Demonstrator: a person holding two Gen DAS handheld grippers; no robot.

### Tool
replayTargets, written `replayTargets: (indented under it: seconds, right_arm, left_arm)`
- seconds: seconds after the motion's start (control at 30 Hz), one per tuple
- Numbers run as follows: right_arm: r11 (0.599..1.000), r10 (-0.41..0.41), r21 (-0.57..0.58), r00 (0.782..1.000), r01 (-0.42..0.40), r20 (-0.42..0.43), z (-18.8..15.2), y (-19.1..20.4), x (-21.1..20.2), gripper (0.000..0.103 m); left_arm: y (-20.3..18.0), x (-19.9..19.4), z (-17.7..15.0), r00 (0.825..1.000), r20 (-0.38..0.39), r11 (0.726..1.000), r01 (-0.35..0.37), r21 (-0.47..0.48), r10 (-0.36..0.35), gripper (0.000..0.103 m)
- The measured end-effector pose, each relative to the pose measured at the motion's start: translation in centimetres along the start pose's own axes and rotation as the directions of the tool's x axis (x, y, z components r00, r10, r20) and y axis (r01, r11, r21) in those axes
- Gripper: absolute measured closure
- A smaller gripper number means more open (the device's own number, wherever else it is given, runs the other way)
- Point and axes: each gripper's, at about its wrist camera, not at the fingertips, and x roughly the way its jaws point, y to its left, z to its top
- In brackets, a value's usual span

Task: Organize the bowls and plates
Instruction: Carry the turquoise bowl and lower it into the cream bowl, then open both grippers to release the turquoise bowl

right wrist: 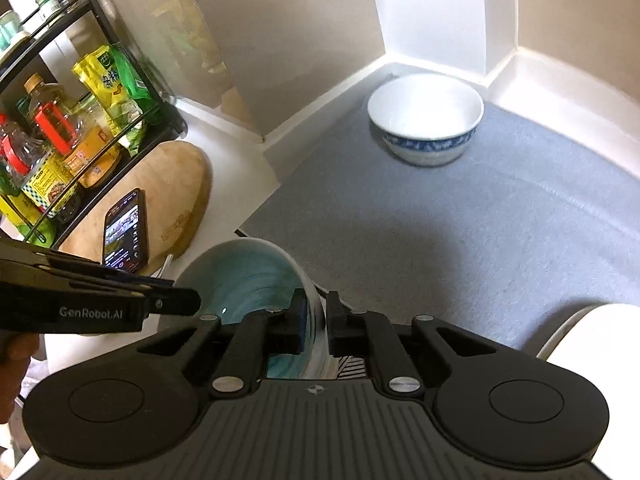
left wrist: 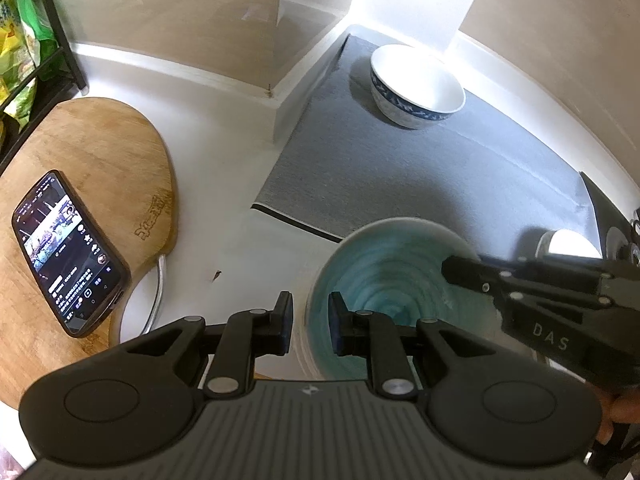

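A teal bowl [left wrist: 384,276] [right wrist: 248,276] with a swirled inside and a pale outside sits at the near edge of the grey mat [left wrist: 440,168] [right wrist: 440,220]. My left gripper [left wrist: 312,318] [right wrist: 188,300] is shut on its left rim. My right gripper [right wrist: 318,318] [left wrist: 460,272] is shut on the opposite rim, one finger inside and one outside. A white bowl with a blue patterned band [left wrist: 416,84] [right wrist: 426,120] stands upright and empty at the mat's far corner, well apart from both grippers.
A wooden cutting board [left wrist: 100,152] [right wrist: 176,176] lies at the left with a lit phone [left wrist: 68,252] [right wrist: 126,232] on it. Behind it stands a black wire rack [right wrist: 80,128] of bottles and packets. A white rounded object [right wrist: 592,340] is at the near right.
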Motion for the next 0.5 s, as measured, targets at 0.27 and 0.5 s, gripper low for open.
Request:
replayTargets:
  seconds: [0.27, 0.5]
  right_arm:
    - [0.999, 0.016, 0.045, 0.999, -0.015, -0.032, -0.22, -0.45, 0.63, 0.090]
    - [0.998, -0.007, 0.060, 0.999, 0.010, -0.039, 0.02, -0.46, 0.15, 0.062]
  left_arm:
    - [-0.15, -0.03, 0.22, 1.000, 0.020, 1.000, -0.002, -0.004, 0.002, 0.055]
    - [-0.55, -0.56, 0.57, 0.997, 0.069, 1.000, 0.016, 0.001, -0.016, 0.019]
